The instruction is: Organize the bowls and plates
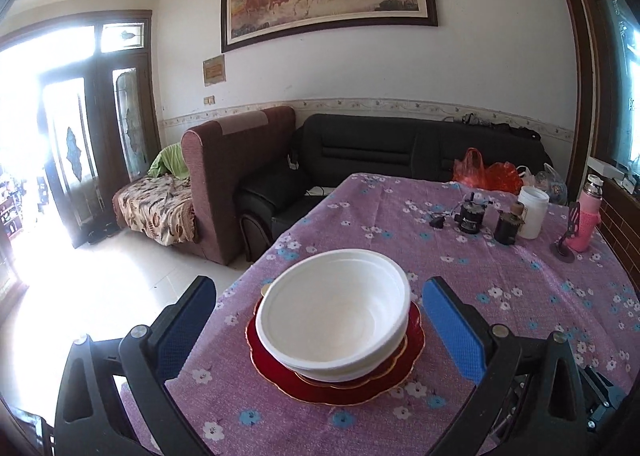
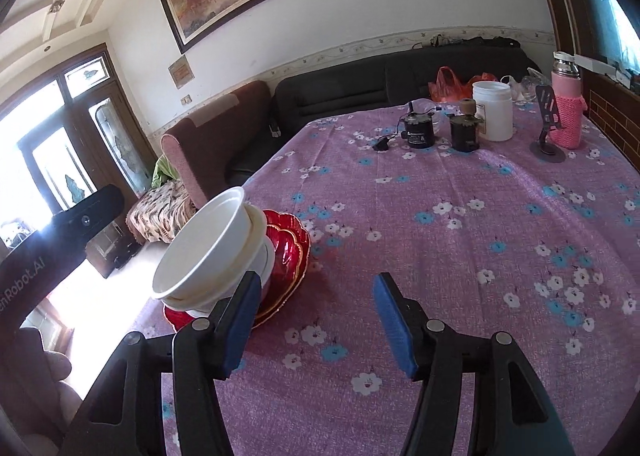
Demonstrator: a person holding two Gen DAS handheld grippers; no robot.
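Note:
A stack of white bowls (image 1: 336, 312) sits on red scalloped plates (image 1: 400, 376) with gold rims, near the table's left edge. My left gripper (image 1: 316, 296) is open, its blue pads on either side of the bowls and apart from them. In the right wrist view the same bowls (image 2: 208, 252) and red plates (image 2: 290, 240) lie at the left. My right gripper (image 2: 316, 292) is open and empty over the cloth, just right of the stack; its left finger (image 2: 240, 320) overlaps the plates' edge in view.
The table wears a purple flowered cloth (image 2: 460, 256). At its far side stand a white jar (image 2: 493, 110), two small dark devices (image 2: 418, 132), a pink-sleeved bottle (image 2: 568, 112) and a phone stand (image 2: 548, 148). Sofas (image 1: 400, 152) stand beyond the table; floor lies to the left.

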